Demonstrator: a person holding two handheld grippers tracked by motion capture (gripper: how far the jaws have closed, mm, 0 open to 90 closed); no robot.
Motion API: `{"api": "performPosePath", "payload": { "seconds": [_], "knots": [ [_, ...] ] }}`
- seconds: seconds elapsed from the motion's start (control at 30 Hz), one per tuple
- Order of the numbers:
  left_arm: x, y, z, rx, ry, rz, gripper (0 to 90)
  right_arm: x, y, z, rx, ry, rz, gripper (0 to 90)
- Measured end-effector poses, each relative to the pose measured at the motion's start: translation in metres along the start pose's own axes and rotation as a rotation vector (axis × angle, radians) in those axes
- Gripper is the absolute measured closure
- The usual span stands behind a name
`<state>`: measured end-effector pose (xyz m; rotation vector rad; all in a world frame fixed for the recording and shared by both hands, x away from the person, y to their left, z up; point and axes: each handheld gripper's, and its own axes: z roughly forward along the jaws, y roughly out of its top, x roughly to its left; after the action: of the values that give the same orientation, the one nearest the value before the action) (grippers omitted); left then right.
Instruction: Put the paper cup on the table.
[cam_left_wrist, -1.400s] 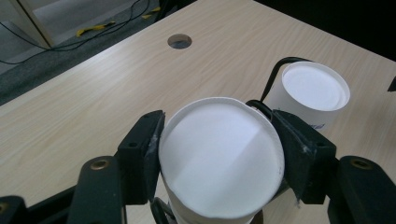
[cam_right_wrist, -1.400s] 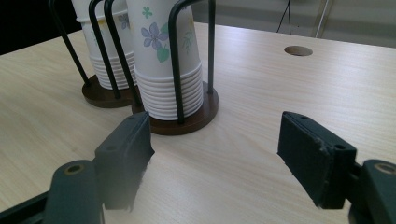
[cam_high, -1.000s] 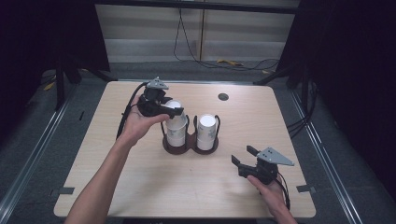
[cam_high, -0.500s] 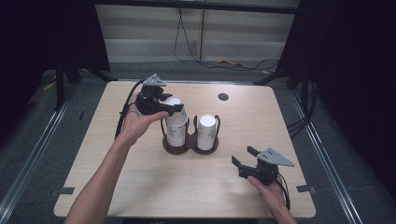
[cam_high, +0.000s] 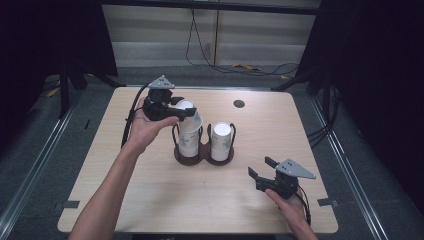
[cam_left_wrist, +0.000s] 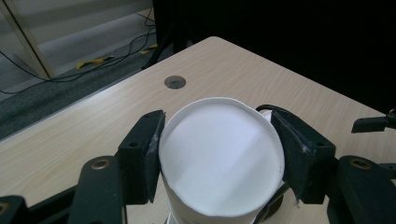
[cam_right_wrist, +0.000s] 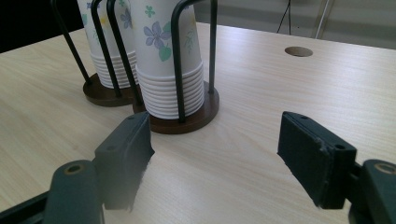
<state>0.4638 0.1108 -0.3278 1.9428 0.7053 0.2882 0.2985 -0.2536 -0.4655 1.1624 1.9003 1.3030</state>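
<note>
- Broadly, the pale wooden counter (cam_high: 150, 200) spans the middle of the high view, with a small round hole (cam_high: 239, 104) near its upper edge.
- At centre frame stands a dark two-ring cup holder (cam_high: 202, 156), wire loops rising from its two round bases; each base carries a stack of flowered paper cups, the left stack (cam_high: 189, 140) and the right stack (cam_high: 220, 141).
- Left tongs (cam_high: 186, 114), upper left of centre, are closed partway on the top cup (cam_left_wrist: 222, 154): in the left gripper view both pads press its rim from either side.
- Right tongs (cam_high: 260, 167), lower right, rest spread wide and hold nothing, aimed toward the holder.
- Judging by the grip, the step in hand looks like taking one cup off the left stack. Next would call for a straight upward pull, clear of the wire loops, gently enough that the rim is not crushed and only one cup separates.
</note>
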Motion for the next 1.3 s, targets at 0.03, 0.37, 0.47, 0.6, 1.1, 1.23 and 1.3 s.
{"api": "performPosePath", "payload": {
  "seconds": [0.03,0.37,0.47,0.6,1.1,1.23,1.3],
  "knots": [
    [-0.001,0.001,-0.002,-0.013,0.001,0.004,37.4,0.000,0.000,0.000,-0.001,0.001,-0.001,25.8],
    [-0.001,0.003,-0.013,-0.069,-0.038,-0.005,37.4,0.001,0.000,0.001,0.001,0.004,-0.005,25.8],
    [-0.004,0.003,-0.015,-0.085,-0.062,-0.005,37.4,0.001,0.000,0.001,-0.002,0.007,-0.003,25.7],
    [-0.009,0.003,-0.021,-0.107,-0.095,0.005,37.3,0.001,0.000,0.000,-0.004,0.009,-0.002,24.0],
    [-0.011,-0.014,-0.029,-0.147,-0.238,-0.027,37.3,0.006,0.001,-0.003,-0.033,0.078,-0.006,23.6],
    [-0.016,-0.018,-0.030,-0.141,-0.265,0.004,37.3,0.008,0.003,-0.004,-0.048,0.097,-0.011,22.8],
    [-0.020,-0.022,-0.030,-0.149,-0.292,0.013,37.3,0.011,0.003,-0.005,-0.051,0.123,-0.024,22.5]
  ]
}}
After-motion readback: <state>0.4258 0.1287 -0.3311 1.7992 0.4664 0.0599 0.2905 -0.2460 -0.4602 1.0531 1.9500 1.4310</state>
